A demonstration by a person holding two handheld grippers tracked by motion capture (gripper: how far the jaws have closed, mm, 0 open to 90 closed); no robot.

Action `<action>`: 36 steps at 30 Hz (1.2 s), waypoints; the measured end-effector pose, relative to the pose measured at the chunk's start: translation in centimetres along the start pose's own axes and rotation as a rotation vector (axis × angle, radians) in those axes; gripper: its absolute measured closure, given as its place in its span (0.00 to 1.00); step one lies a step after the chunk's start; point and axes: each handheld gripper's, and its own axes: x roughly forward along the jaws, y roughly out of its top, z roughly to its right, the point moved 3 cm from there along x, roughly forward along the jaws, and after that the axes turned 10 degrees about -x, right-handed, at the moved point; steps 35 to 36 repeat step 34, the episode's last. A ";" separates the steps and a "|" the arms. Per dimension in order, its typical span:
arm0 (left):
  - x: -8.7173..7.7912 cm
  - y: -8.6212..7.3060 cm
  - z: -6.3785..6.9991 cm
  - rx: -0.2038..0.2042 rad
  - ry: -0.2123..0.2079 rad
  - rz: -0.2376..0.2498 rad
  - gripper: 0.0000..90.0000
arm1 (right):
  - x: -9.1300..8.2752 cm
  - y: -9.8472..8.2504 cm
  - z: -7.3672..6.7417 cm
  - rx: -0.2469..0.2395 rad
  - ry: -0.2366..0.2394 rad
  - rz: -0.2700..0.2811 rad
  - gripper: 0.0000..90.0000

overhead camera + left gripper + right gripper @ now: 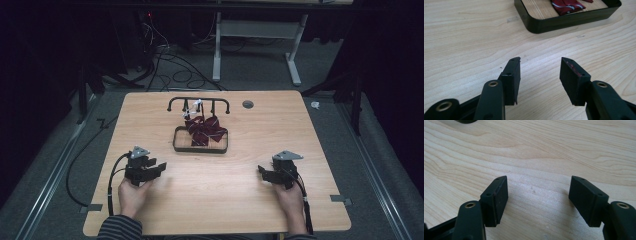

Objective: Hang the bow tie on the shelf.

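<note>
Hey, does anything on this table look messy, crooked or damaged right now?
Mostly tidy. The dark red striped cloth sits bunched in the black tray, heaped rather than folded. One pad of the left gripper carries reddish smears along its edge. Both grippers are open and empty.

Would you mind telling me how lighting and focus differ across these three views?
High view: dim, dark surroundings, soft detail on the tray. Left gripper view: bright, table grain sharp, nearest gripper parts blurred. Right gripper view: bright, soft shadows beneath the open jaws.
</note>
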 end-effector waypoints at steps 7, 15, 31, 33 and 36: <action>0.6 -0.4 -0.2 -0.014 -0.004 -0.007 0.56 | 0.0 0.0 0.0 0.002 0.001 0.000 0.37; 1.5 -0.8 -0.3 0.001 0.030 -0.017 0.54 | 0.0 0.0 0.0 0.000 0.001 0.001 0.37; 2.7 -2.6 0.1 0.098 0.096 0.053 0.41 | 0.0 0.0 0.0 0.001 0.001 0.001 0.37; 2.7 -2.6 0.1 0.097 0.097 0.053 0.41 | 0.0 0.0 0.0 0.001 0.001 0.001 0.37; 2.7 -2.6 0.1 0.097 0.096 0.053 0.40 | 0.0 0.0 0.0 -0.001 0.001 0.001 0.37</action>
